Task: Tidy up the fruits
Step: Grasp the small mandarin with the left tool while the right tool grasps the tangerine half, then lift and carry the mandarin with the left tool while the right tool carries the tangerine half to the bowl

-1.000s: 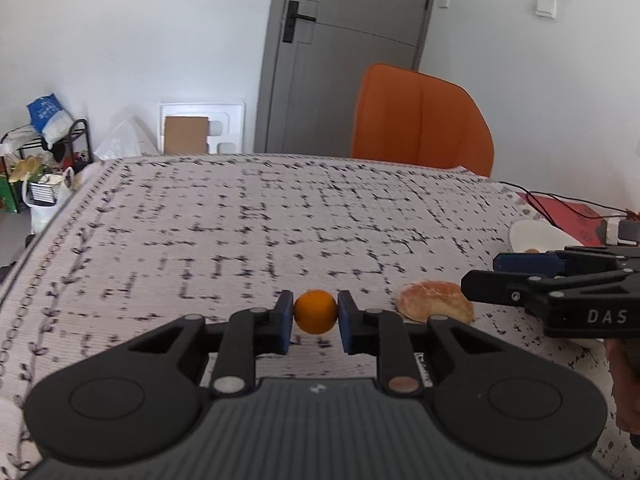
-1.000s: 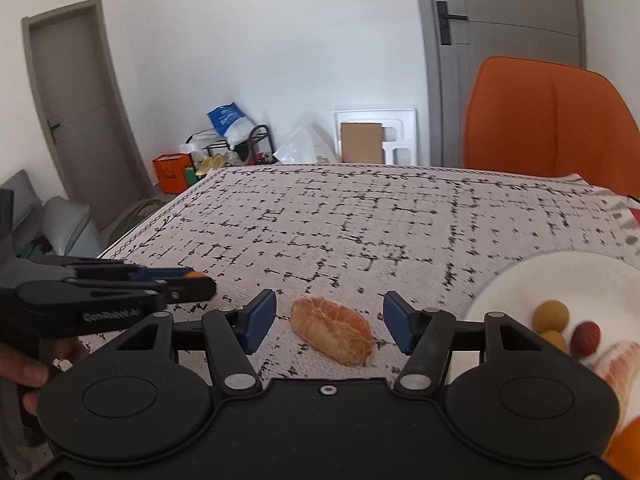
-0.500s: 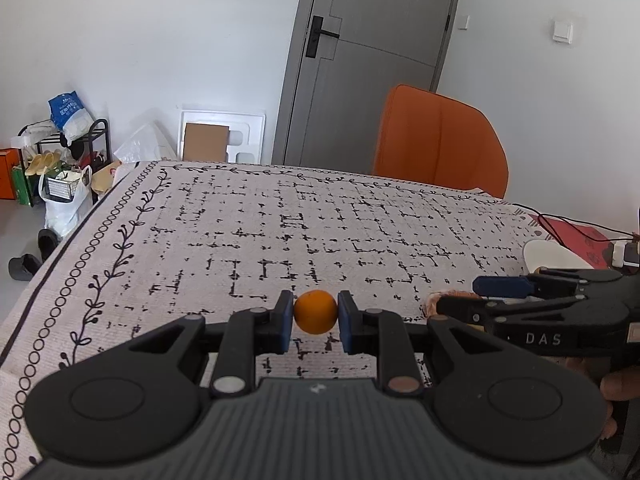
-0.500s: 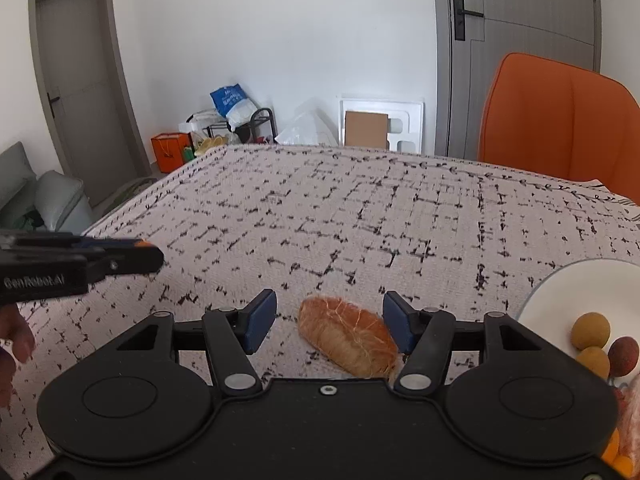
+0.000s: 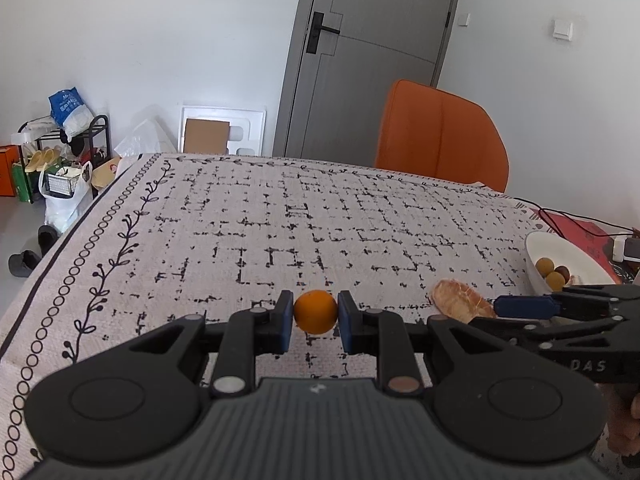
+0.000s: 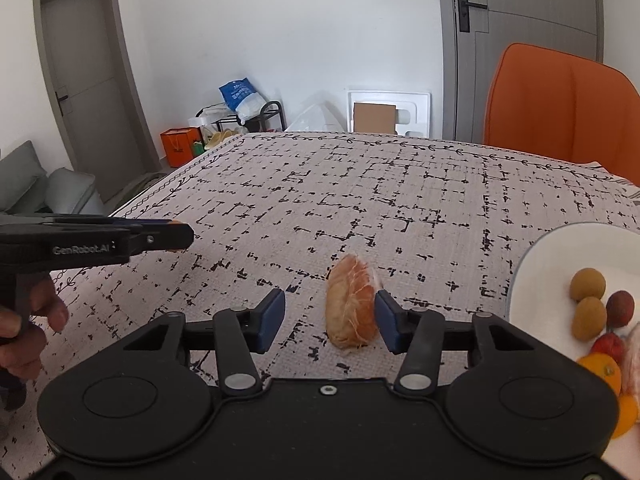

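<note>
The right claw (image 6: 329,318) has been narrowing its jaws over the last moment, and the peeled citrus segment (image 6: 352,304) now lies between them: the right-hand pad touches the segment's side, while the left-hand pad stands clear of it with patterned cloth showing in the gap, so it is not pinched. A second ago those jaws stood wider and the segment lay more crosswise between them; now it points away from the camera. The left claw (image 5: 312,322) is pinching the small orange fruit (image 5: 315,311) exactly as it did before, pressed on both sides and held above the surface (image 5: 280,220). Its view has swung, so the white bowl (image 5: 560,252) now shows more fully at the right edge.

From the left wrist, the right claw (image 5: 520,307) enters side-on at the right, its blue pad beside the segment (image 5: 460,300), and the bowl shows only three small round fruits. The right wrist view looks into the bowl (image 6: 540,272) from nearer: two tan round fruits (image 6: 587,284), a dark red one (image 6: 620,308), and orange and red pieces low at the rim. It also shows the left claw (image 6: 176,236) side-on at the left with a hand (image 6: 28,332) gripping its handle. An orange chair (image 6: 560,108) stands behind the surface in both views.
</note>
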{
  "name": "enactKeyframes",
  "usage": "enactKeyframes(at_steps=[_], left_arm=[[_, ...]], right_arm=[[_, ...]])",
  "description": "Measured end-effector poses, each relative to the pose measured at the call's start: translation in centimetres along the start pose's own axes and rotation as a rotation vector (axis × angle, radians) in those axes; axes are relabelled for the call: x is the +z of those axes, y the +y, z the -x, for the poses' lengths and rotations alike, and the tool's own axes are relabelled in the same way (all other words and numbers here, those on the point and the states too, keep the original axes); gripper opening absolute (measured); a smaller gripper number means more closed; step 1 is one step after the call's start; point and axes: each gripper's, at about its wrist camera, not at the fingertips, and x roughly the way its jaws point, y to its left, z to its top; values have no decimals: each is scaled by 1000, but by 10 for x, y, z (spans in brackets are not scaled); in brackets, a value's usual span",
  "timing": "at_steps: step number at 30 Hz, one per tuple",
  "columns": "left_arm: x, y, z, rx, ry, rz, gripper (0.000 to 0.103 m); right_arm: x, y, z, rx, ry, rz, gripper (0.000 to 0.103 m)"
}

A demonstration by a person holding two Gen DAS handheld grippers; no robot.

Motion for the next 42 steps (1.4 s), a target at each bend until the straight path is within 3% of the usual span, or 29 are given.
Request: enactKeyframes(at_steps=[22, 23, 26, 32, 42], left_arm=[[-4, 7, 2, -1, 0, 29, 22], [-4, 7, 2, -1, 0, 29, 22], [-4, 7, 3, -2, 0, 30, 22], [-4, 3, 7, -10, -6, 27, 22], [6, -15, 10, -39, -35, 12, 22]], right_arm=[[2, 12, -32, -125, 24, 95, 44], [1, 13, -31, -124, 26, 99, 36], [1, 16, -29, -106, 30, 106, 33], [1, 21, -21, -81, 26, 123, 32], [9, 14, 14, -77, -63, 68, 32]])
